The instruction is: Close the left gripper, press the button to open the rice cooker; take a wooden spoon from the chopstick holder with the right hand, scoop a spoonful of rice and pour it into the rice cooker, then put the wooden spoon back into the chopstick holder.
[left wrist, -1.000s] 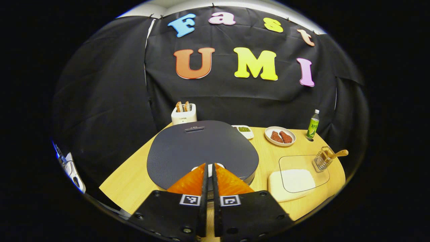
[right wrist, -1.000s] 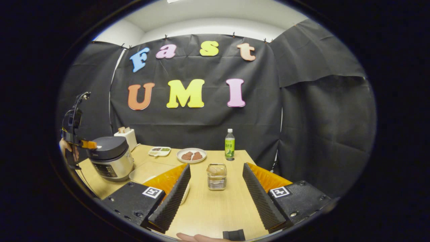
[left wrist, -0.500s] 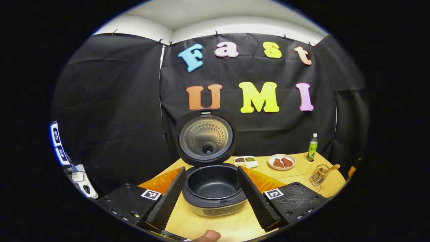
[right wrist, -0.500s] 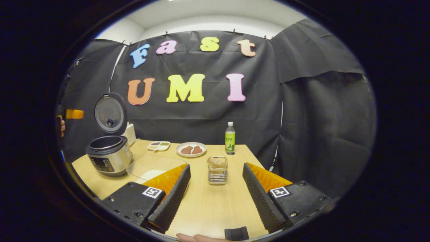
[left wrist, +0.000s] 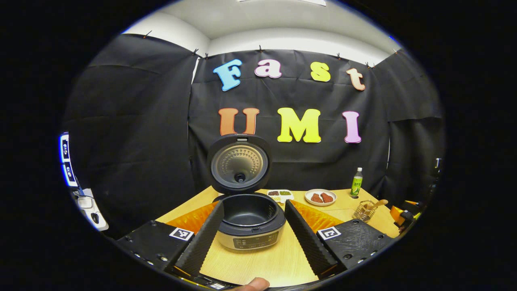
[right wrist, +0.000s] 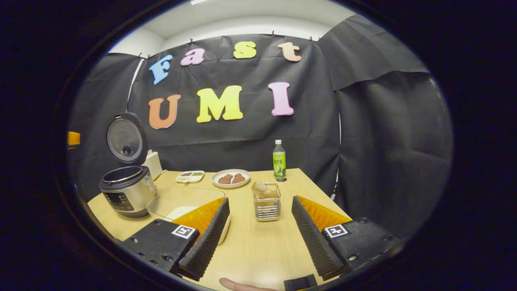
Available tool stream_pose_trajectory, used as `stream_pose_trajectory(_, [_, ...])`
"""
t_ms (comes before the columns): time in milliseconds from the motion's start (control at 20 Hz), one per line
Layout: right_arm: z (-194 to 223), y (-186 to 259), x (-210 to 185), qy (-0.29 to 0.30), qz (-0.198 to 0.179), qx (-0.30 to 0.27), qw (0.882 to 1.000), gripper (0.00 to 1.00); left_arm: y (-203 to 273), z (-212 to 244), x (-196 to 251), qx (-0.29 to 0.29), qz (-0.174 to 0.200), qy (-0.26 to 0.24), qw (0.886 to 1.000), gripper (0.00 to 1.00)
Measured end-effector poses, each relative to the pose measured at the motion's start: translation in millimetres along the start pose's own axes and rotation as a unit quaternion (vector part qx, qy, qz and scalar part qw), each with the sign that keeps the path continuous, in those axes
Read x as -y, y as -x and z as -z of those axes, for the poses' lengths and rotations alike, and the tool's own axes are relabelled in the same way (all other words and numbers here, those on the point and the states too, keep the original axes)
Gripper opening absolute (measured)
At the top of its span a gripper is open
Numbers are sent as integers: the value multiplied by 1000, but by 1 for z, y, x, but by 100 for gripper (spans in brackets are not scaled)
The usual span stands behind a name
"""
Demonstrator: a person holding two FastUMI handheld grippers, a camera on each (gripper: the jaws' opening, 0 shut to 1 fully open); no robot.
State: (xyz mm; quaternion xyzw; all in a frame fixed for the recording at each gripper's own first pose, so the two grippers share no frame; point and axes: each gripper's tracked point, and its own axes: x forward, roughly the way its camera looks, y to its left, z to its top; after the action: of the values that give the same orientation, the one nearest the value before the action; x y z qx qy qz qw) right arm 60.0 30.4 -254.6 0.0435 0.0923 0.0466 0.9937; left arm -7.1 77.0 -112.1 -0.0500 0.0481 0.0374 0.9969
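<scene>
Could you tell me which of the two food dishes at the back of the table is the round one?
The round plate holding two brownish pieces, nearer the green bottle. The other dish, the tray, is oblong with compartments and sits closer to the rice cooker.

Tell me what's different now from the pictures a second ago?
The rice cooker was shut, with the closed left tongs pressing its button. Now its lid stands up and those tongs have opened and pulled back. The right tongs moved a little closer to the chopstick holder, open as before. The wooden spoon, plate and bottle stayed put.
</scene>
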Motion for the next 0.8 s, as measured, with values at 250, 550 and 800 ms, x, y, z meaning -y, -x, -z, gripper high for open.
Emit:
stream_pose_trajectory(250, [20, -42, 0, -8, 21, 12, 1000, 97, 27, -2, 12, 33, 11, -14, 999, 96])
stream_pose_trajectory(550, [20, -91, 4, 2, 21, 59, 998, 84, 36, 7, 31, 45, 33, -45, 997, 96])
stream_pose_trajectory(800, [38, -128, 6, 11, 37, 39, 998, 71, 38, 10, 39, 55, 36, -46, 997, 96])
